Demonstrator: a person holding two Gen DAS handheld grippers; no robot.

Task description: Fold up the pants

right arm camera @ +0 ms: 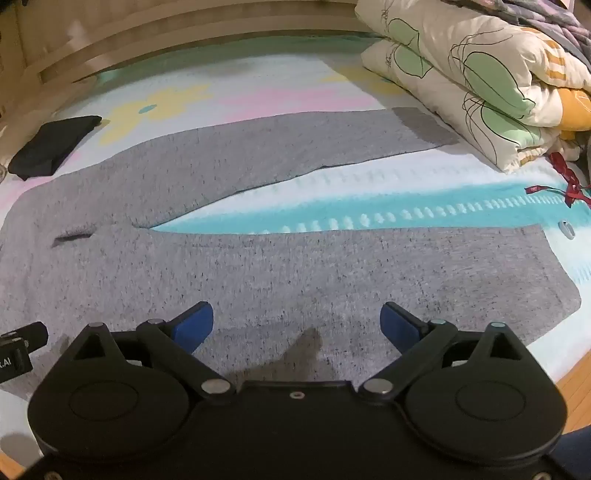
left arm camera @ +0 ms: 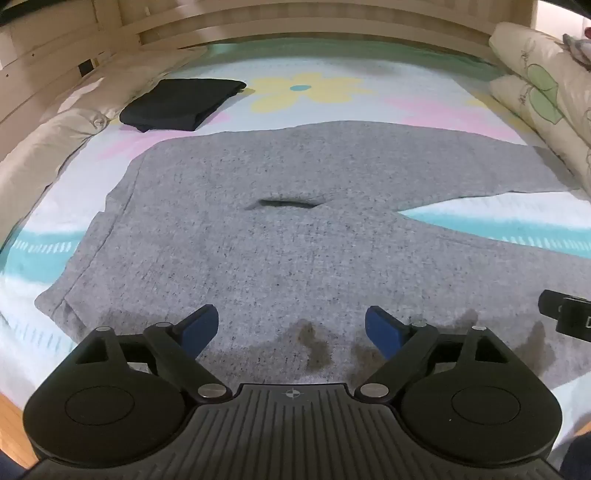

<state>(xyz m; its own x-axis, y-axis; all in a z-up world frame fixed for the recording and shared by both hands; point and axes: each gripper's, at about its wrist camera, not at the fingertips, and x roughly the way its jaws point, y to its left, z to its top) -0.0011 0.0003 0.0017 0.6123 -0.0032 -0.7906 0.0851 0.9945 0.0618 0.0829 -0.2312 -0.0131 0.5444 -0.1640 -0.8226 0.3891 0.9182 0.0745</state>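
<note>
Grey sweatpants (left arm camera: 258,221) lie flat on the bed, waistband to the left, two legs spread to the right in a V. They also show in the right wrist view (right arm camera: 280,273), near leg across the middle, far leg behind. My left gripper (left arm camera: 291,325) is open and empty, hovering over the near edge of the hip part. My right gripper (right arm camera: 297,321) is open and empty, over the near leg. The right gripper's tip shows at the left wrist view's right edge (left arm camera: 565,314), and the left gripper's tip shows at the right wrist view's left edge (right arm camera: 22,343).
A folded black garment (left arm camera: 181,105) lies at the far left of the flowered sheet (left arm camera: 314,88). Folded quilts (right arm camera: 480,74) are stacked at the far right. A wooden bed frame (left arm camera: 258,26) runs along the back. A red ribbon (right arm camera: 565,181) lies by the quilts.
</note>
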